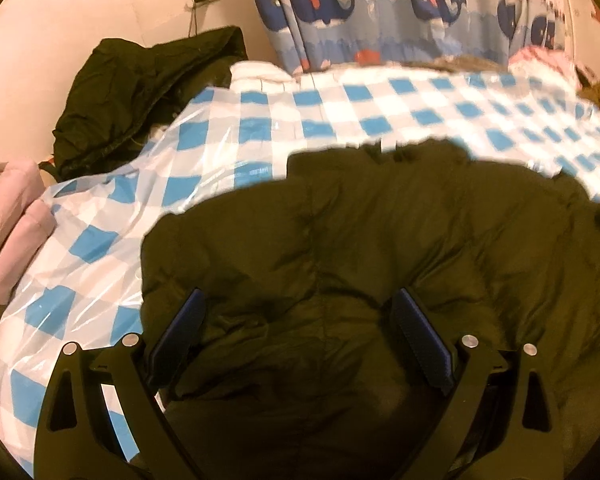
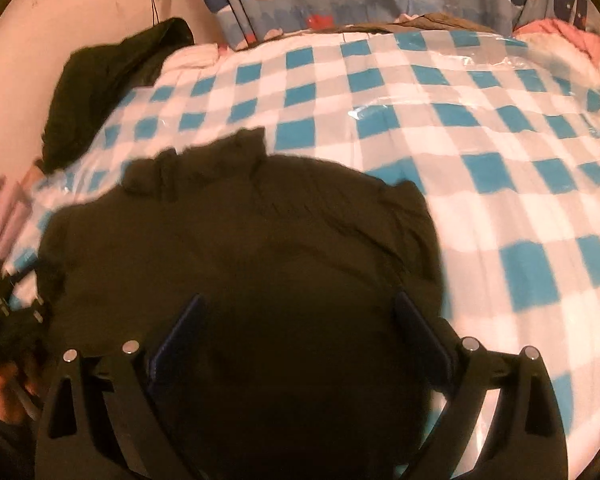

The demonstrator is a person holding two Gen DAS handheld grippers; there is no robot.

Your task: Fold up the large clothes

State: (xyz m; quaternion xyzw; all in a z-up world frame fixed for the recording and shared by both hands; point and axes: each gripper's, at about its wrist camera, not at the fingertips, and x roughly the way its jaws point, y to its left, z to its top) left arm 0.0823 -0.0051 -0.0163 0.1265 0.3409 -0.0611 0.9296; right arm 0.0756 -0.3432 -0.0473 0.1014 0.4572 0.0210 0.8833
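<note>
1. Dark puffer jacket (image 1: 380,240): lies spread on the bed, over a blue-and-white checked cover (image 1: 100,248) sheathed in clear plastic. Quilted, dark olive to black.
2. Left gripper (image 1: 298,304): jaws stand wide apart over the jacket's near part; fabric fills the gap between the blue pads (image 1: 420,336), but whether the pads touch it cannot be told.
3. Right gripper (image 2: 298,308): jaws wide apart above the jacket's near part; the fabric lies below and between them, unclamped.
4. Second dark garment (image 1: 140,92): heaped at the bed's far left corner, well apart from the jacket.
5. Whale-print curtain (image 1: 380,12): hangs behind the bed.
6. Pink cloth (image 1: 12,220): at the bed's left edge.
</note>
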